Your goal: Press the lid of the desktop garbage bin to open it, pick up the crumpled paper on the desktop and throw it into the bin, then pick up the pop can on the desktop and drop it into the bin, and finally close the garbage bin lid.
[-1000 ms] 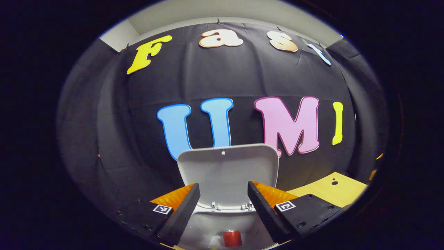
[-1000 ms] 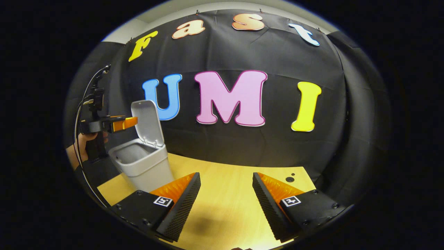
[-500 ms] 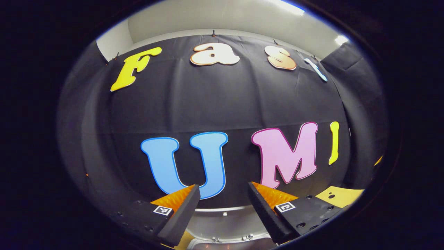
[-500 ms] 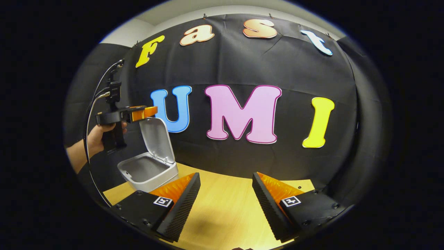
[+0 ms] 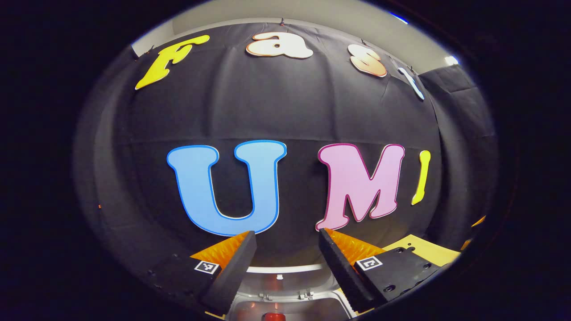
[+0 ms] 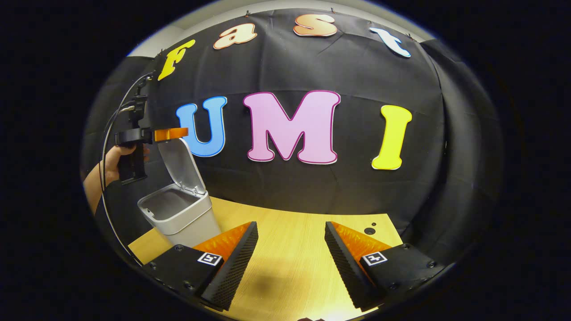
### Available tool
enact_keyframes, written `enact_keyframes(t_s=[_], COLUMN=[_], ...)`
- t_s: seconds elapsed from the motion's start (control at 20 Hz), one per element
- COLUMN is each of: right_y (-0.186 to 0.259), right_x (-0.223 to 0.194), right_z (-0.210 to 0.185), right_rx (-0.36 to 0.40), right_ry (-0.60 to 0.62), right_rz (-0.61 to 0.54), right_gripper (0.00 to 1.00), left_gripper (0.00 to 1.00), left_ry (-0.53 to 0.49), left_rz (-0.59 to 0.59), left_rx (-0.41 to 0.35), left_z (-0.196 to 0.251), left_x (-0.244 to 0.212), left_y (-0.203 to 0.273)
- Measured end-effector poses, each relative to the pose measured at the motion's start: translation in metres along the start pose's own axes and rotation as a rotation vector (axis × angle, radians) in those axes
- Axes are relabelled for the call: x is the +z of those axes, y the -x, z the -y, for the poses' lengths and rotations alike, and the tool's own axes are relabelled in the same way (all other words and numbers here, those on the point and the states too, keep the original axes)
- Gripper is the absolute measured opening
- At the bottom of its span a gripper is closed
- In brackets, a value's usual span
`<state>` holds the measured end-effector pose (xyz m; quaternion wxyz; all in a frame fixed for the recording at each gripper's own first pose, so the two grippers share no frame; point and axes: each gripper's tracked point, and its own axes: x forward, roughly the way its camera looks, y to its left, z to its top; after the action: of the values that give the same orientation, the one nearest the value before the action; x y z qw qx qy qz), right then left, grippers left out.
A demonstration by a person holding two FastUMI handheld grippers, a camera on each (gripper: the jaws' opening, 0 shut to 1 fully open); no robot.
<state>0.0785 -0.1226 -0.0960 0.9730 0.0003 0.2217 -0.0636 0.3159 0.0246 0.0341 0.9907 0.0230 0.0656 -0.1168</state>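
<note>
Your left gripper [image 5: 285,261] has risen since a second ago, fingers spread and empty, lid [image 5: 285,278] edge now low between them. Your right gripper [image 6: 290,258] hangs released over the table [image 6: 290,232], bin [image 6: 178,214] beyond its left finger.

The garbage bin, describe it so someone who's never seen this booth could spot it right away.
Start at the wooden desktop in front of the black cloth wall. At its left end, in the right gripper view, stands the garbage bin, a small pale grey tub. Its hinged lid is raised upright at the back, and the left gripper is at the lid's top edge.
</note>
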Motion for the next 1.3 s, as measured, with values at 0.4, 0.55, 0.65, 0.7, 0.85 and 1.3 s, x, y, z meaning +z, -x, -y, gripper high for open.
enact_keyframes(t_s=[0.4,0.55,0.65,0.7,0.85,1.3], right_y=[0.002,0.007,0.011,0.014,0.030,0.089], right_x=[-0.028,-0.038,-0.045,-0.047,-0.048,-0.041], right_z=[-0.022,-0.025,-0.029,-0.032,-0.035,-0.072], right_rx=[0.060,0.063,0.060,0.058,0.024,-0.051], right_ry=[-0.022,-0.004,-0.008,-0.015,-0.028,0.020], right_rz=[-0.062,-0.082,-0.099,-0.104,-0.106,-0.061], right_gripper=[0.97,0.98,0.98,0.98,0.97,0.97], left_gripper=[0.96,0.94,0.96,0.98,0.98,0.99], left_ry=[0.009,-0.014,-0.012,-0.005,-0.001,-0.026], left_rz=[-0.129,-0.161,-0.187,-0.189,-0.178,-0.059], left_rx=[0.079,0.067,0.071,0.074,0.076,0.019], left_z=[0.013,0.020,0.020,0.021,0.023,0.027], left_x=[-0.087,-0.126,-0.153,-0.161,-0.175,-0.185], left_y=[0.094,0.109,0.114,0.115,0.118,0.122])
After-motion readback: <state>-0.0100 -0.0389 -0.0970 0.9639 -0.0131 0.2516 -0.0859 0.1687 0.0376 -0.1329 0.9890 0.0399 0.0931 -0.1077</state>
